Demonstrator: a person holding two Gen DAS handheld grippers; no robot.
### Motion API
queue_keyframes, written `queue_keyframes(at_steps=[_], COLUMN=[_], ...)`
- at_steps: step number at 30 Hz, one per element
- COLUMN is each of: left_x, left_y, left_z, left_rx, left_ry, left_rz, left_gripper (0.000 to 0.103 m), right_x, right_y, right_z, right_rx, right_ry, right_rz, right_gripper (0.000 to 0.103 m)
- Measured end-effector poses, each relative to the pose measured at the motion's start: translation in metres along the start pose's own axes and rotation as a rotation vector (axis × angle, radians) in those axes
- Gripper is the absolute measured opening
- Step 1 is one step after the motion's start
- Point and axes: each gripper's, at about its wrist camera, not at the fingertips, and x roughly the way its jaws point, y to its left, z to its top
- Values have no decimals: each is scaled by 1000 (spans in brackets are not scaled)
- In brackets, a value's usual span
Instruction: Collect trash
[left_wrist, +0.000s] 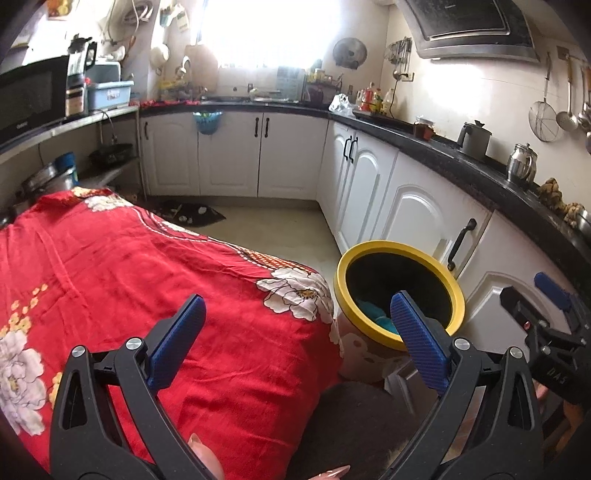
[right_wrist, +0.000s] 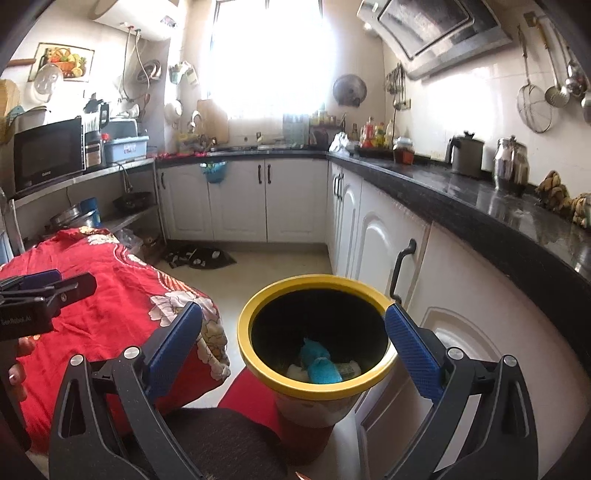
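A yellow-rimmed trash bin (right_wrist: 258, 354) stands on the floor between the red-covered table (right_wrist: 110, 306) and the white cabinets. Inside it lie a blue crumpled piece (right_wrist: 319, 363) and pale scraps. My right gripper (right_wrist: 293, 345) is open and empty, held above the bin's mouth. My left gripper (left_wrist: 297, 338) is open and empty over the table's right edge; the bin (left_wrist: 458, 295) is to its right, with blue trash (left_wrist: 373, 312) showing inside. The right gripper also shows at the right edge of the left wrist view (left_wrist: 554, 317). The left gripper shows at the left in the right wrist view (right_wrist: 44, 291).
The table carries a red floral cloth (left_wrist: 129, 266). White cabinets (right_wrist: 388, 258) under a black counter (right_wrist: 498, 214) run along the right and back. A dark mat (right_wrist: 203, 258) lies on the floor. A dark chair seat (right_wrist: 221, 439) sits below the right gripper. A shelf with a microwave (right_wrist: 48, 155) stands at the left.
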Motion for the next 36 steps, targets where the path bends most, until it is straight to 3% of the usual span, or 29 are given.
queue_keyframes(at_steps=[9, 16, 36], left_x=[-23, -35, -41], left_y=[-5, -5, -2], left_z=[-15, -25, -26], left_rx=[40, 37, 21], left_ry=[-96, -120, -131], left_rz=[18, 14, 24], left_gripper=[92, 92, 92], right_x=[-28, -40, -41], right_y=[9, 15, 18], right_z=[-16, -29, -26], right_rx=[21, 25, 6], right_ry=[-126, -133, -139], right_rz=[-16, 12, 18], right_gripper=[97, 97, 97])
